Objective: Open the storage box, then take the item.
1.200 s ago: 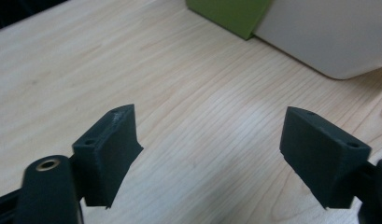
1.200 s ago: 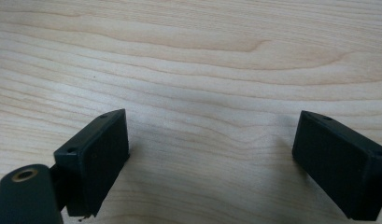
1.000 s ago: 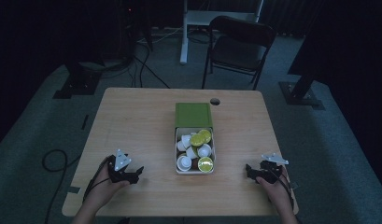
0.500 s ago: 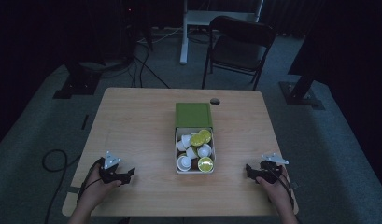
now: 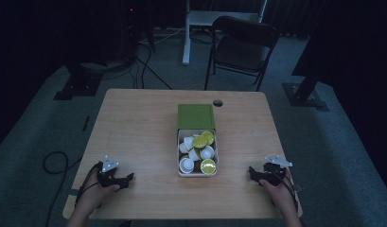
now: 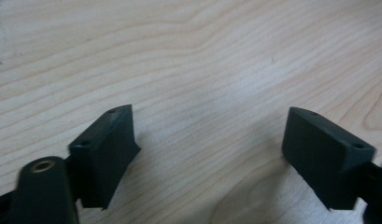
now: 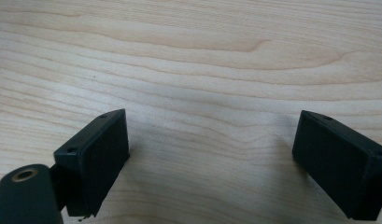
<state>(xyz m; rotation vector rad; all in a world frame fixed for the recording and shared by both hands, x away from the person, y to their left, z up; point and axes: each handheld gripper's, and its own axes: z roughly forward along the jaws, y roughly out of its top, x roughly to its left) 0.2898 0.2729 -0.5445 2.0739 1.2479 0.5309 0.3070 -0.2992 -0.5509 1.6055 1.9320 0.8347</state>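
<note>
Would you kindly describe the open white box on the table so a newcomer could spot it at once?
Start at the wooden table and look to its middle. There sits the white box, its green lid folded open toward the far edge. It alone is full of small white and yellow-green cups.

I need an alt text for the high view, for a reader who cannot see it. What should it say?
A white rectangular box full of small white and yellow-green capsules, its green lid open behind it, sits mid-way on a light wooden table. The left gripper and right gripper rest near the table's front corners, jaws open and empty.
</note>
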